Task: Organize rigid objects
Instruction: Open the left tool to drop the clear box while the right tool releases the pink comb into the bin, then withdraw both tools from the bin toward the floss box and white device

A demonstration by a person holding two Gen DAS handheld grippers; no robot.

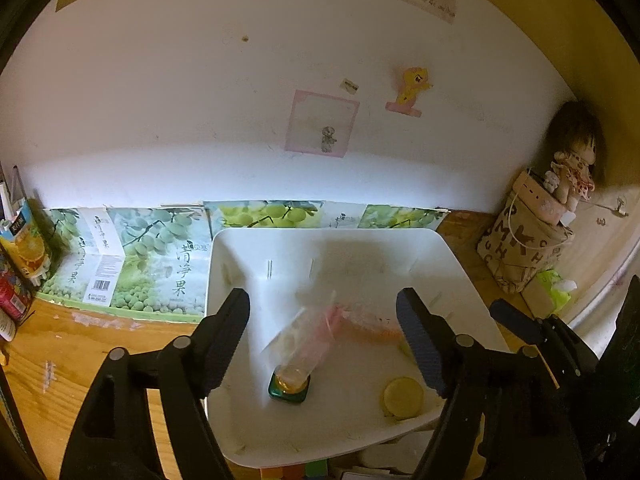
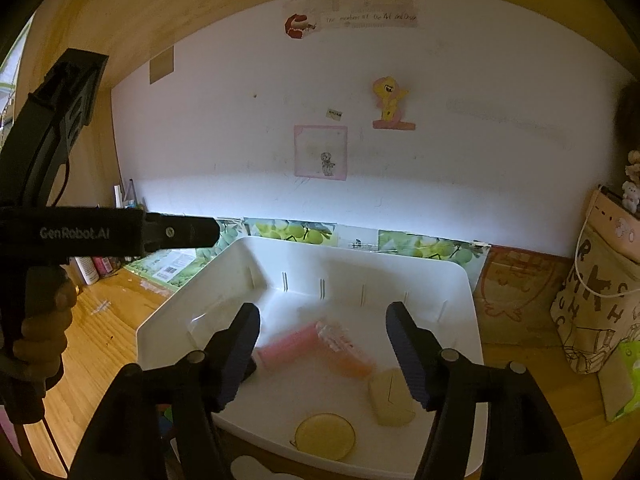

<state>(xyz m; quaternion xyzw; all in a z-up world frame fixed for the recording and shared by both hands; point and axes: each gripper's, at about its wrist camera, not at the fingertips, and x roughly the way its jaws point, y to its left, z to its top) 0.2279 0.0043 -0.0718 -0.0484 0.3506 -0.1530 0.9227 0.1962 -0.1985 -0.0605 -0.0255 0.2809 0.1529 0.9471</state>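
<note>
A white plastic bin (image 1: 224,248) sits on the wooden desk. My left gripper (image 1: 324,298) hangs open over it. Below its jaws a blurred clear and pink tube (image 1: 316,336) leans over a small green jar (image 1: 289,386), touching neither finger. A round yellow lid (image 1: 403,397) lies at the bin's near right. My right gripper (image 2: 323,310) is open too, above the same bin (image 2: 460,280). Under it lie a blurred pink tube (image 2: 292,346), an orange tube (image 2: 352,362), a cream box (image 2: 390,398) and the yellow lid (image 2: 325,436).
Grape-print cardboard (image 1: 152,264) lies flat behind the bin against the white wall. Cartons and bottles (image 1: 20,248) crowd the left edge. A lettered cloth bag (image 1: 524,248) with a doll stands at the right. A hand (image 2: 44,332) holds the left gripper's body (image 2: 80,234).
</note>
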